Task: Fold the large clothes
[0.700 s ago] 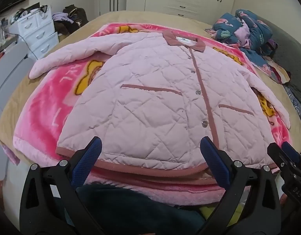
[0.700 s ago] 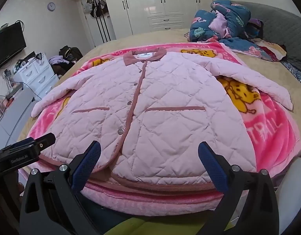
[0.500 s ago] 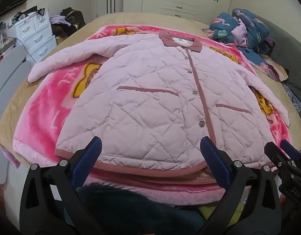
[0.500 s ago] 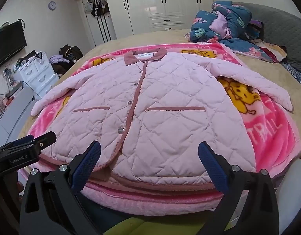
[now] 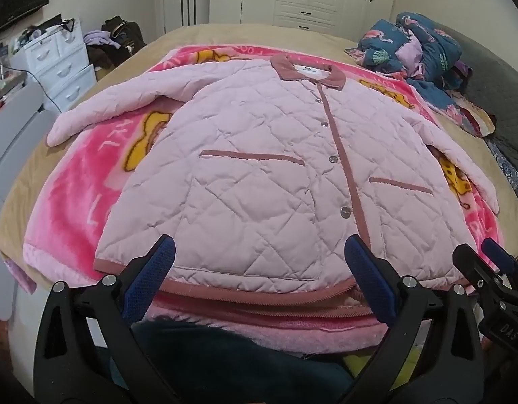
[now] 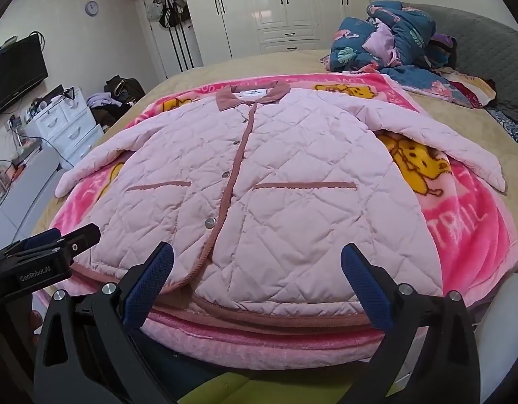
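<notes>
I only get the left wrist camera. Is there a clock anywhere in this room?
Observer: Yes, a round clock hangs on the wall, left of the white wardrobe.
Operator: What does my left gripper look like from the side?
Observer: The left gripper carries a GenRobot.AI label and sits by the hem corner of the jacket.
Operator: Is the other one holding anything?
Observer: No, the right gripper is wide open at the hem, holding nothing.
</notes>
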The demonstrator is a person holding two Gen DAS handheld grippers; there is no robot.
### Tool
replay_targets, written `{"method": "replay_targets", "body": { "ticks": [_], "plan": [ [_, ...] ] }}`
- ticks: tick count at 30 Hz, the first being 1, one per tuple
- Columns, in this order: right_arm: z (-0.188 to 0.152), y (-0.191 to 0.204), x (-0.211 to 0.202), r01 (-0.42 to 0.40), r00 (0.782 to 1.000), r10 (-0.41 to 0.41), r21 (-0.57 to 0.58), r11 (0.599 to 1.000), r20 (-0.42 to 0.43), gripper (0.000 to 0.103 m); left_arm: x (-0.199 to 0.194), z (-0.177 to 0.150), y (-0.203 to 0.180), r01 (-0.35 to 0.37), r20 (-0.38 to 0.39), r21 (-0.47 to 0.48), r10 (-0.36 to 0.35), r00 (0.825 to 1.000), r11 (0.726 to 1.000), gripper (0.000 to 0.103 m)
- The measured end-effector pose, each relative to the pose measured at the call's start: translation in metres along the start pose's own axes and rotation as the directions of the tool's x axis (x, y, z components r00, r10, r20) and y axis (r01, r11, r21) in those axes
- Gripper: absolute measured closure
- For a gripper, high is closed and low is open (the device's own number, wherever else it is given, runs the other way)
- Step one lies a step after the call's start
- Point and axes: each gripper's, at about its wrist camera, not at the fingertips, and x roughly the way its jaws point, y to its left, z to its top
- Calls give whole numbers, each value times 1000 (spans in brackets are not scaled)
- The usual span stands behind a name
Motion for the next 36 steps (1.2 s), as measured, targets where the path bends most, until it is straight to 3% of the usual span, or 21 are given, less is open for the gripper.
{"method": "replay_targets", "body": {
  "ticks": [36],
  "plan": [
    [-1,2,2,-2,1000,1,-13,1000,-16,4,1,2,0,1,7,5,-1,1000,1000,9]
  ]
}}
